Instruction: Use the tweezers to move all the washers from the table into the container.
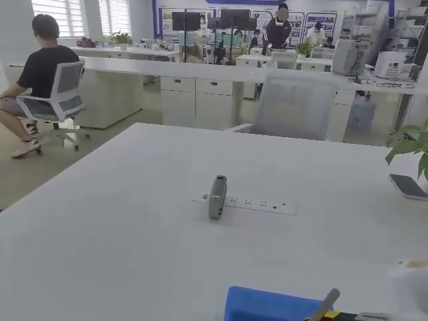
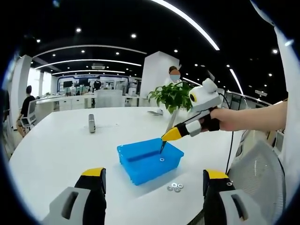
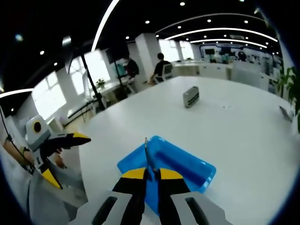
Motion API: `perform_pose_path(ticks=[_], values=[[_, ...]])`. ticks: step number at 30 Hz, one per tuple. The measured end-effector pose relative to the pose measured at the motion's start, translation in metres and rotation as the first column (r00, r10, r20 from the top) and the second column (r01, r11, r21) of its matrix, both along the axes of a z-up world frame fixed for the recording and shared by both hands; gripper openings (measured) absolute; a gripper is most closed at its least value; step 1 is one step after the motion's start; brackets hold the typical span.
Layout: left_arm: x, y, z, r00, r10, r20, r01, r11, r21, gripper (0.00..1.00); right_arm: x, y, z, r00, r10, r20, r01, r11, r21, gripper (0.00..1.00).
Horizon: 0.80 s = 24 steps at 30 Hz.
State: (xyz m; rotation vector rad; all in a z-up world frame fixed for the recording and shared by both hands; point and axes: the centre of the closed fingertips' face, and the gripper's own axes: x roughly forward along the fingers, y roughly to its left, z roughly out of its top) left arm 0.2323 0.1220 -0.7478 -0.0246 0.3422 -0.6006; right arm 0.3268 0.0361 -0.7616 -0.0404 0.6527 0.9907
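The right gripper (image 3: pixel 147 174) is closed tight on the tweezers (image 3: pixel 147 154), and their tip hangs over the inside of the blue container (image 2: pixel 140 171). One washer (image 2: pixel 161 160) lies already on its floor. About three more washers (image 2: pixel 174 186) wait on the white table (image 2: pixel 56 150), just beside the container's front wall. The left gripper (image 2: pixel 154 173) hovers near, jaws wide apart, holding nothing. I judge the task is only begun and most of it is left.

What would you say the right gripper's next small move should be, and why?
Probably swing the tweezers out of the blue container and down to the washers on the table beside it. One washer already lies inside, the tweezer tips look empty, and the right gripper holds them over the container.
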Motion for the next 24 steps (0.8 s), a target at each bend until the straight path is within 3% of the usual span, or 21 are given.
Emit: perform_pose_path(ticks=[6,12,18,24], values=[[0.000,0.001,0.000,1.000,0.004,-0.003,-0.004,1.000,-0.002,0.87,-0.009,0.003,0.008,1.000,0.013,-0.009,-0.013,0.999,0.039,0.05],[-0.001,-0.003,-0.001,1.000,-0.017,-0.008,0.017,1.000,-0.004,0.86,-0.023,0.004,0.008,1.000,0.020,-0.010,-0.020,0.999,0.039,0.05],[-0.002,-0.005,0.000,1.000,-0.025,-0.009,0.024,1.000,-0.009,0.86,-0.042,0.005,0.001,0.999,0.043,-0.018,-0.043,0.999,0.028,0.05],[-0.003,-0.005,-0.001,1.000,-0.027,-0.012,0.027,1.000,-0.013,0.86,-0.055,0.002,-0.015,0.997,0.059,-0.045,-0.059,0.998,0.001,0.05]])
